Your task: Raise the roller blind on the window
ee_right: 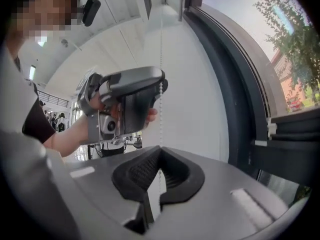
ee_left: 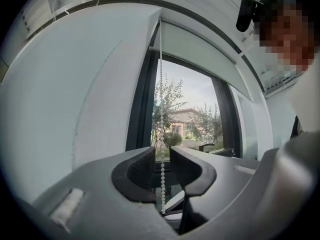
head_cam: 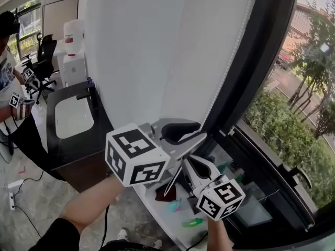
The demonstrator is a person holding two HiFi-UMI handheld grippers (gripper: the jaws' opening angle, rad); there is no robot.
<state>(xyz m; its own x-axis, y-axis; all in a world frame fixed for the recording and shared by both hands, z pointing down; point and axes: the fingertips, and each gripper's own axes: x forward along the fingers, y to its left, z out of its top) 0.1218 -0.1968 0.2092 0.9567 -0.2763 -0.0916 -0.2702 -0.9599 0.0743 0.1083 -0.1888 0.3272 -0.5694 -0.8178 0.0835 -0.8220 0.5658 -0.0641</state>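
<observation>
Greenery fills the window (ee_left: 190, 109) beyond, roller blind (ee_left: 200, 51) sitting high. Your right gripper (ee_right: 159, 154) has its fingers pinched on the bead chain (ee_right: 161, 39) at the blind's edge; your left gripper (ee_left: 161, 170) stands wide around it, not touching. Close off-centre and the beads could slip, costing you the pull.

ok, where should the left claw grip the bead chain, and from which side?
The bead chain, on its straight run above the right claw, shut on it. Come level from the room side, a jaw each side: it hangs vertical between the jaws of the open left claw.
</observation>
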